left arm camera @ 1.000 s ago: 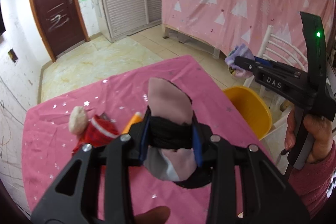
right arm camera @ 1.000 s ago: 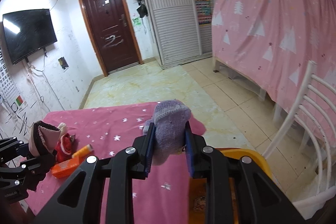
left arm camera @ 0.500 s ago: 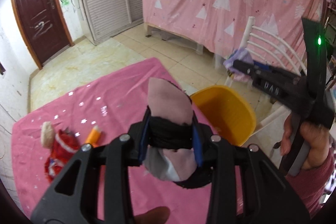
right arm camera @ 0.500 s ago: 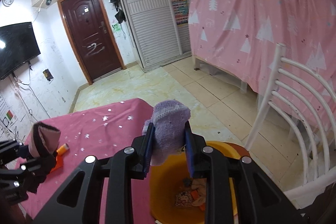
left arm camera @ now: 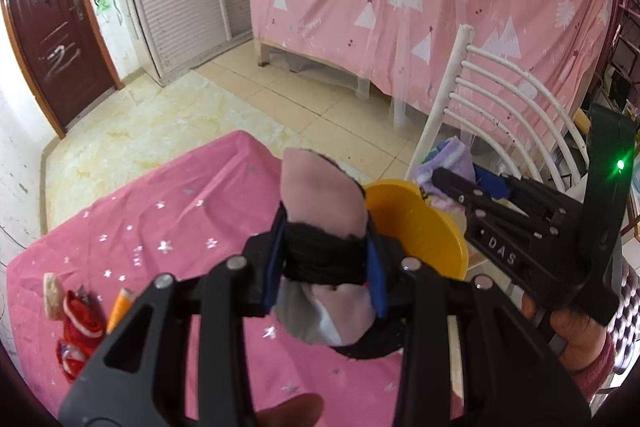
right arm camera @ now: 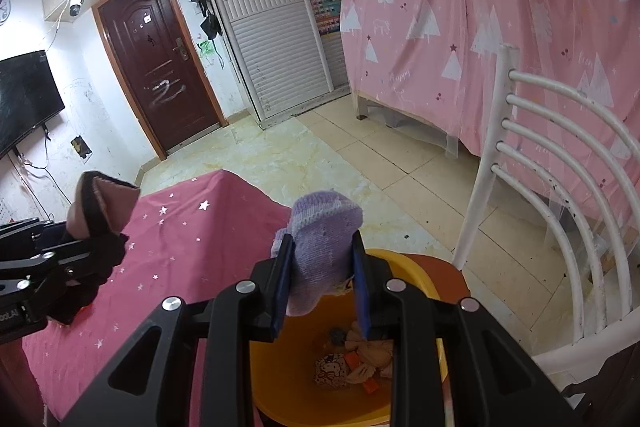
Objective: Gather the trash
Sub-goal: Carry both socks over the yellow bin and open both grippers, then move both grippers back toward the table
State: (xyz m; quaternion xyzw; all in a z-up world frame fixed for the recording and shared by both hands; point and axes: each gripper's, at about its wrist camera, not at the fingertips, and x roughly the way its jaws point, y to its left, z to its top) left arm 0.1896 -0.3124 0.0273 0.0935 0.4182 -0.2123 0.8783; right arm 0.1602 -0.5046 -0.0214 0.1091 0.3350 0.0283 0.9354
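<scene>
Your right claw point(right arm camera: 320, 279) is clamped on the purple sock point(right arm camera: 320, 251), and in the right wrist view it sits at frame centre directly above the yellow bin point(right arm camera: 280, 379), whose bottom already holds small scraps. Your left claw point(left arm camera: 326, 267) is closed on the pink-and-black sock point(left arm camera: 320, 195), which hangs over the pink tabletop point(left arm camera: 168, 211) with only the bin's rim showing just to its right. The risk lies there: if you let go of the left one now, it will likely drop on the tabletop or catch the rim and slide to the floor. Both socks are soft and bunched between the pads, so they may cling to one pad on release and fall off-line. The two claws are near each other over the bin; crowding in together could knock them. A red toy point(left arm camera: 78, 323) and an orange tube point(left arm camera: 118, 309) remain at lower left.
</scene>
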